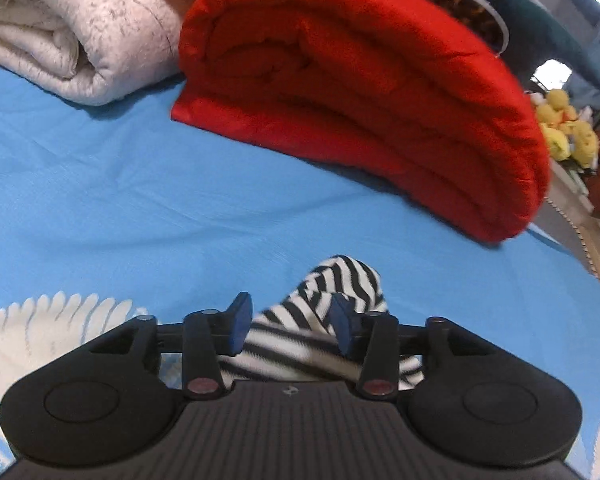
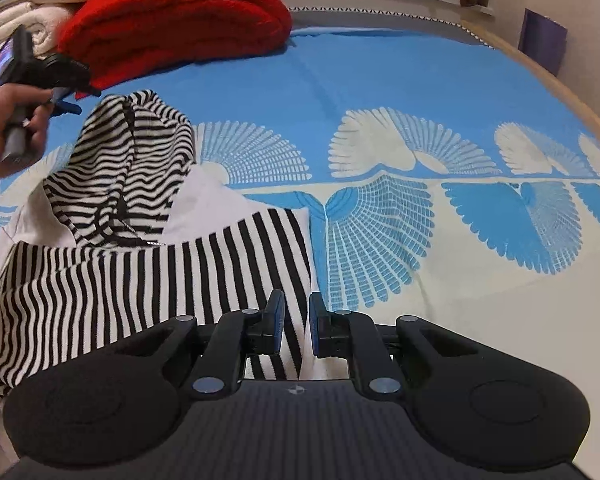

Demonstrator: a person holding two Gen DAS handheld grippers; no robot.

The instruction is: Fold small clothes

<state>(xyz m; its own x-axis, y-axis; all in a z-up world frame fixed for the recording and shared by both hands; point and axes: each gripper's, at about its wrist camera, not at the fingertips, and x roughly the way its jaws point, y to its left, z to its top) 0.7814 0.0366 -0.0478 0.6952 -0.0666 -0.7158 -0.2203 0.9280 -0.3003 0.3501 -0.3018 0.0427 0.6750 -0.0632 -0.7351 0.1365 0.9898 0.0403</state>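
Note:
A black-and-white striped garment [image 2: 140, 272] lies on the blue bedsheet [image 2: 380, 80], with one striped sleeve [image 2: 136, 148] folded in over its white part. My right gripper [image 2: 297, 316] sits at the garment's lower right edge, its blue pads close together with the striped edge between them. In the left wrist view, my left gripper [image 1: 291, 320] stands open. A striped sleeve end [image 1: 340, 280] lies loose between its pads. The right wrist view shows the left gripper [image 2: 66, 100] in a hand [image 2: 4, 120] at the far left, just beyond the sleeve.
A rolled red blanket [image 1: 360, 80] and a rolled white quilt [image 1: 60, 40] lie along the far side of the bed. Yellow plush toys [image 1: 564, 128] sit on a ledge beyond the bed. The bed's wooden edge [image 2: 560, 80] curves round at the right.

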